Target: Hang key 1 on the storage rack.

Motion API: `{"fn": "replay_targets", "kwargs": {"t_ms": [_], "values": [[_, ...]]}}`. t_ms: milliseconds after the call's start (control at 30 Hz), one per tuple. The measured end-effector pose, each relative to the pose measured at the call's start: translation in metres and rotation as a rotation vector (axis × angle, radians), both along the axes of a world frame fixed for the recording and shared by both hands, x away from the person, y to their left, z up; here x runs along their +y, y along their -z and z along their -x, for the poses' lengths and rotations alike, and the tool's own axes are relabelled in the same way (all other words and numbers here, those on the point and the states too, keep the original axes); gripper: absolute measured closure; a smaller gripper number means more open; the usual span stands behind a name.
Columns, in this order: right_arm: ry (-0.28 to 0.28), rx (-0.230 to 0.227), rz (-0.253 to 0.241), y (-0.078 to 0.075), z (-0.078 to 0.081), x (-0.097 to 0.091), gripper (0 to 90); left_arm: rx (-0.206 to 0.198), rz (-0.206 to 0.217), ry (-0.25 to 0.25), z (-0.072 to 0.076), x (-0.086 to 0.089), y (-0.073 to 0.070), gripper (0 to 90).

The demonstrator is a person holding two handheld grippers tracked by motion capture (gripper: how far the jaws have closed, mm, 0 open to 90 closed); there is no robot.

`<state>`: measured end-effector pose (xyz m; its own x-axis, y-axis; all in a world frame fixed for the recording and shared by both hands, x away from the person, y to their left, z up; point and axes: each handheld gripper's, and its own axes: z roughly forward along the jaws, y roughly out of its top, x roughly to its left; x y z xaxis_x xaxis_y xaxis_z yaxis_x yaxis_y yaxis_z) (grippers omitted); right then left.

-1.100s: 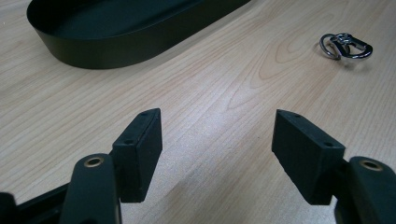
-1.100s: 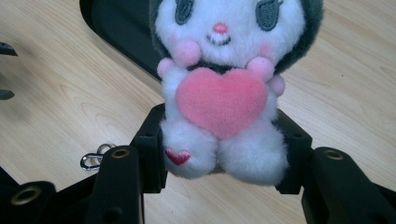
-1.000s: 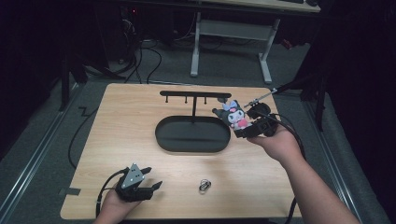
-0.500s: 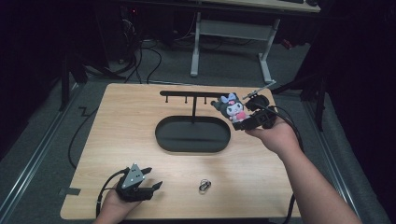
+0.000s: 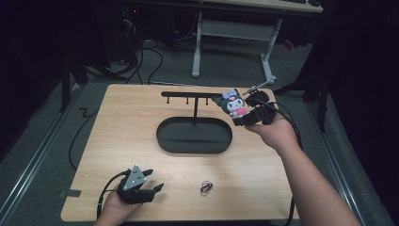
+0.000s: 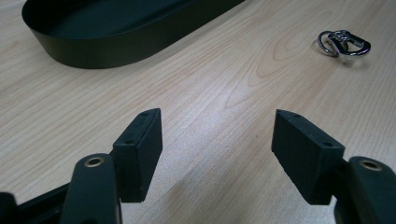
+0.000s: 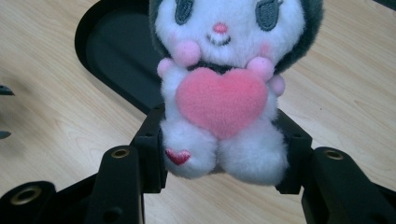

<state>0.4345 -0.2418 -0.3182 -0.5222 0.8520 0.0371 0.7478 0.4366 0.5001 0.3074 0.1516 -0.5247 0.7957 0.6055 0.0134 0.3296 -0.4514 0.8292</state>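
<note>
Right tool (image 5: pixel 244 114) is gripping the plush toy (image 5: pixel 234 102) beside the hook stand (image 5: pixel 195 101); left tool (image 5: pixel 153 186) is resting on the counter (image 5: pixel 117 122), jaws spread apart.

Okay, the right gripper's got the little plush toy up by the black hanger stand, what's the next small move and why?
Probably ease the right gripper a little further left toward the stand's crossbar. The plush toy is clamped by its lower body between the jaws and held above the table near the bar's right end, not yet hung on a peg. The left gripper rests open.
</note>
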Motion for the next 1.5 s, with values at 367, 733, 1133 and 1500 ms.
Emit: {"fn": "replay_targets", "kwargs": {"t_ms": [367,733,1133,1500], "values": [[0.047,-0.018,-0.003,0.004,0.001,-0.018,49.0,0.001,-0.005,0.001,0.001,-0.001,0.002,34.7],[0.049,0.025,-0.025,0.038,0.011,-0.03,48.9,0.007,-0.017,0.004,0.0,-0.003,0.003,35.2],[0.046,0.039,-0.011,0.065,0.005,-0.021,48.6,0.009,-0.026,0.013,0.001,-0.004,0.004,35.2],[0.047,0.063,-0.018,0.091,-0.013,-0.007,47.4,0.007,-0.025,-0.005,0.003,0.003,0.004,35.2]]}}
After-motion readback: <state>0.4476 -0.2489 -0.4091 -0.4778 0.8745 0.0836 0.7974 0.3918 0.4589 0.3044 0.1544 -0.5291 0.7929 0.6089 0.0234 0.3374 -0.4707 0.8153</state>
